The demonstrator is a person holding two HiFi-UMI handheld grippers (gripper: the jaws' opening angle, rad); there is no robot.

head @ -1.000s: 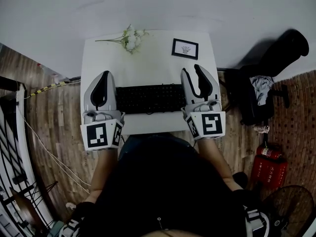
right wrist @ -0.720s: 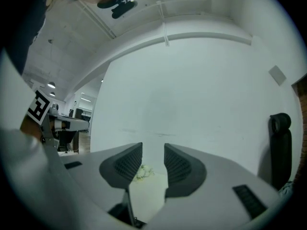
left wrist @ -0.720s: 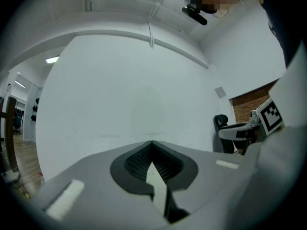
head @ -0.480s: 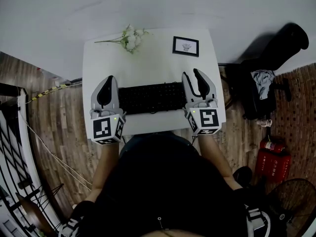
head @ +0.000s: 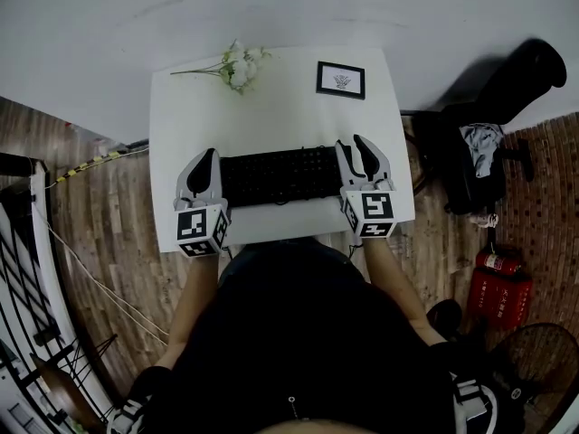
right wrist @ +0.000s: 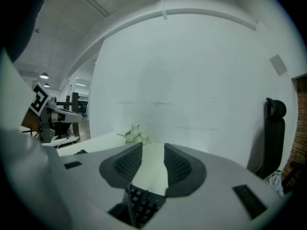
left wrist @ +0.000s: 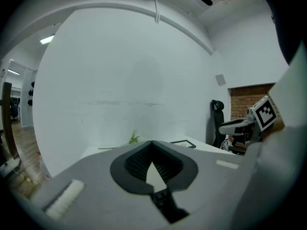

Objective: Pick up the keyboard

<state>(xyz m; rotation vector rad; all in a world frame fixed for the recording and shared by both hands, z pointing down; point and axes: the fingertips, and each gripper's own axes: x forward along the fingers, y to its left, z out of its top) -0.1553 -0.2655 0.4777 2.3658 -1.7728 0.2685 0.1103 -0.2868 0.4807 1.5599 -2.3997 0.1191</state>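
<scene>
The black keyboard (head: 280, 176) lies across the middle of the white table (head: 271, 116). My left gripper (head: 206, 157) hovers at the keyboard's left end with its jaws shut and nothing between them; in the left gripper view the tips (left wrist: 152, 143) meet, and a dark bit of the keyboard (left wrist: 160, 198) shows below them. My right gripper (head: 355, 145) hangs over the keyboard's right end with its jaws open. In the right gripper view (right wrist: 153, 145) some keys (right wrist: 141, 205) show low in the gap, and the pads do not touch them.
White flowers (head: 237, 67) and a small framed picture (head: 340, 80) lie at the table's far side. A black office chair (head: 479, 165) stands to the right of the table, and a red fire extinguisher (head: 496, 297) nearer on the wooden floor. A white wall rises behind the table.
Both grippers have sunk towards the table and now sit close over the keyboard's two ends. Their jaws stand as before.
</scene>
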